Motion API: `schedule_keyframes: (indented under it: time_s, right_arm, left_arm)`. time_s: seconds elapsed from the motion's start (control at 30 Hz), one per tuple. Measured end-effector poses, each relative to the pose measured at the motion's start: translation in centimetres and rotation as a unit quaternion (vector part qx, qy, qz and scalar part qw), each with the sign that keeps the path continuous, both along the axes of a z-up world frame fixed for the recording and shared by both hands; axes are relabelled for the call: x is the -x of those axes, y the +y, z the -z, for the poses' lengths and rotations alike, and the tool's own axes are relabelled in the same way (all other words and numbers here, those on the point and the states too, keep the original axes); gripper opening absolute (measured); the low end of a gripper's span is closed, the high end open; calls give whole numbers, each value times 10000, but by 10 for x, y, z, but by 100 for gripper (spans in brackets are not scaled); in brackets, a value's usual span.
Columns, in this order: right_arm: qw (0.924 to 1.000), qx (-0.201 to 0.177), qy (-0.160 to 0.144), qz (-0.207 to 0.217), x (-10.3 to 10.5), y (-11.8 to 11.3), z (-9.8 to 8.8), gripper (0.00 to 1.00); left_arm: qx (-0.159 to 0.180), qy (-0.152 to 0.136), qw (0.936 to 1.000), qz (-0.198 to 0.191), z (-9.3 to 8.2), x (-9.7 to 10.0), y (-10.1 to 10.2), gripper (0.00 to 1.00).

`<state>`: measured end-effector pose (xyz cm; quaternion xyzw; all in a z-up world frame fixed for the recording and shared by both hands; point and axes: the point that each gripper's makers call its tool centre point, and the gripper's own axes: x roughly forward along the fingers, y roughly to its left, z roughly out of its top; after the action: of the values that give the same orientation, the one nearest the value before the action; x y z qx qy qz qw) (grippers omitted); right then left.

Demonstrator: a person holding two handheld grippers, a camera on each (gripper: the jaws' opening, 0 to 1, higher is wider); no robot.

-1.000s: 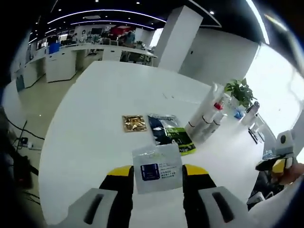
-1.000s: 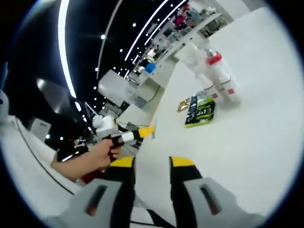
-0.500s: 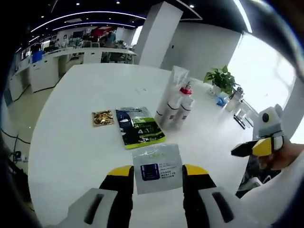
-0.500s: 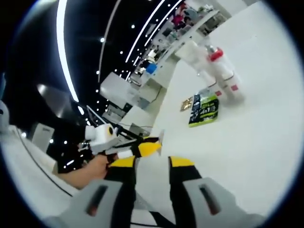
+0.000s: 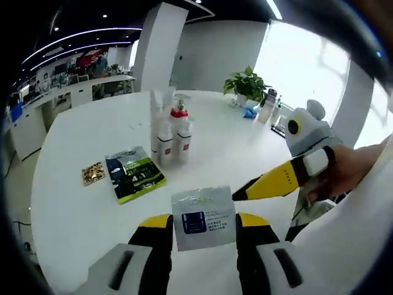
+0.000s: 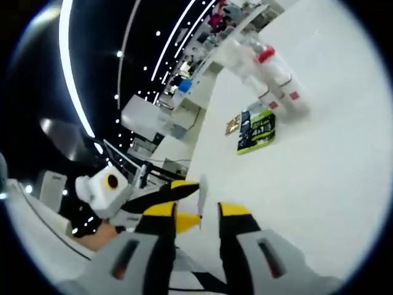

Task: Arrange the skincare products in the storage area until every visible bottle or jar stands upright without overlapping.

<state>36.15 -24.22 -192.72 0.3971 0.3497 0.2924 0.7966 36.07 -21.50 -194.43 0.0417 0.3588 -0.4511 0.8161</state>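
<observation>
My left gripper (image 5: 202, 222) is shut on a white sachet with a blue label (image 5: 203, 214), held above the white table (image 5: 67, 203). Beyond it, a cluster of white bottles (image 5: 169, 130), one red-capped, stands upright. A green-and-dark sachet (image 5: 134, 176) and a small gold sachet (image 5: 93, 173) lie flat to their left. My right gripper (image 5: 245, 192) comes in from the right, held by a hand (image 5: 344, 178), its yellow tips near the sachet. In the right gripper view my right gripper (image 6: 198, 212) stands open; the left gripper (image 6: 184, 204) holds the sachet (image 6: 201, 192) edge-on just beyond. The bottles (image 6: 270, 70) and green sachet (image 6: 256, 132) lie farther off.
A potted plant (image 5: 247, 83) and small items sit at the table's far edge. A white pillar (image 5: 153, 49) and office desks (image 5: 73, 92) stand behind. A white sleeve (image 5: 362, 246) fills the lower right. Bare tabletop (image 6: 331, 184) stretches near the bottles.
The left gripper's view has swung, so the bottles and sachets now sit further left. The two grippers have come much closer together; the held sachet now sits just beyond my right jaws.
</observation>
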Motion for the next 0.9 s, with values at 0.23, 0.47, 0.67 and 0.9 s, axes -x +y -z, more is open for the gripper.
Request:
schedule_keyframes:
  time_s: [0.23,0.47,0.67,0.9]
  right_arm:
    - [9996,28,205,-194,4,13,7,15]
    - [9987,86,282,-427,9,15,12,1]
    - [9980,-345,318,-430,10,11,1,0]
    - [9933,-962,362,-533,7,10,-18,0]
  left_arm:
    - [-216,-383,9973,580,-10,15,-14,41]
    - [-293,-570,9934,947,-9,23,-13,40]
    - [312,-33,9970,709,-8,26,-5,44]
    - [1844,1333,9730,392,-19,34,-7,41]
